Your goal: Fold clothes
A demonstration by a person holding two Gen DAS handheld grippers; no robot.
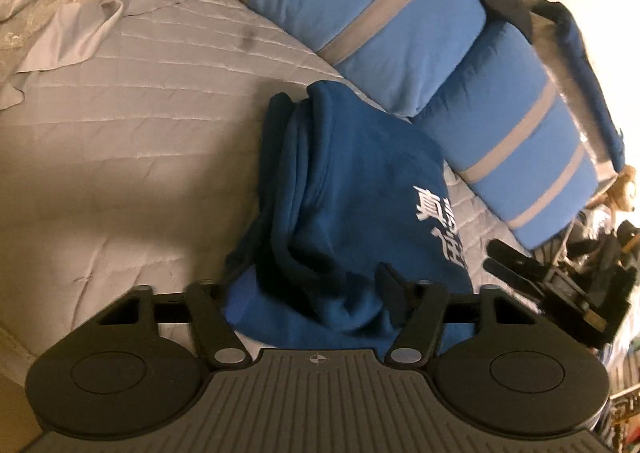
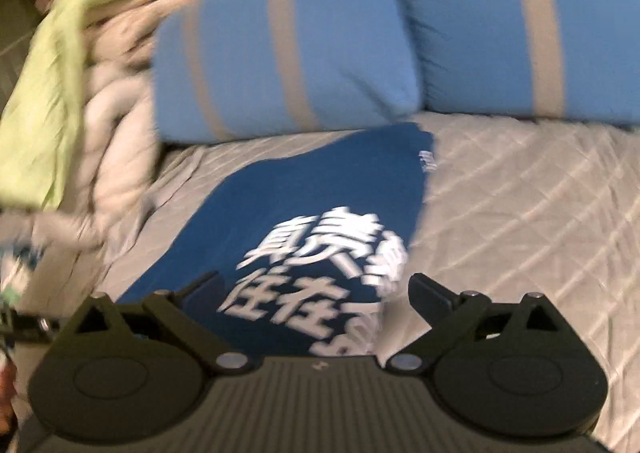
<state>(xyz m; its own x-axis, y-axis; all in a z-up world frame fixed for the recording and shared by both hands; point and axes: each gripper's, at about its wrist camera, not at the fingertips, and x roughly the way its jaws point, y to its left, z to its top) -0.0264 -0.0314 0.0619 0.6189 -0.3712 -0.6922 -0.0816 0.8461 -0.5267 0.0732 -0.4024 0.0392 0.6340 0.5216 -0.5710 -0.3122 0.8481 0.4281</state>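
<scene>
The right wrist view is blurred. The right gripper point(image 2: 314, 295) hangs just above a folded dark blue garment point(image 2: 320, 193), its two black fingers spread wide with the cloth's white printed characters point(image 2: 320, 273) showing between them. The garment lies flat on a grey quilted bed cover point(image 2: 520, 213). Beyond it, two light blue pillows with grey stripes point(image 2: 280, 53) lean side by side. At the left, a pale green cloth point(image 2: 48, 101) drapes over a heap of whitish bedding point(image 2: 116, 101).

Your left hand-held gripper point(image 1: 316, 285) has its jaws spread wide; your right hand-held gripper point(image 2: 316, 289) is spread wide too, sitting at 3 o'clock.
</scene>
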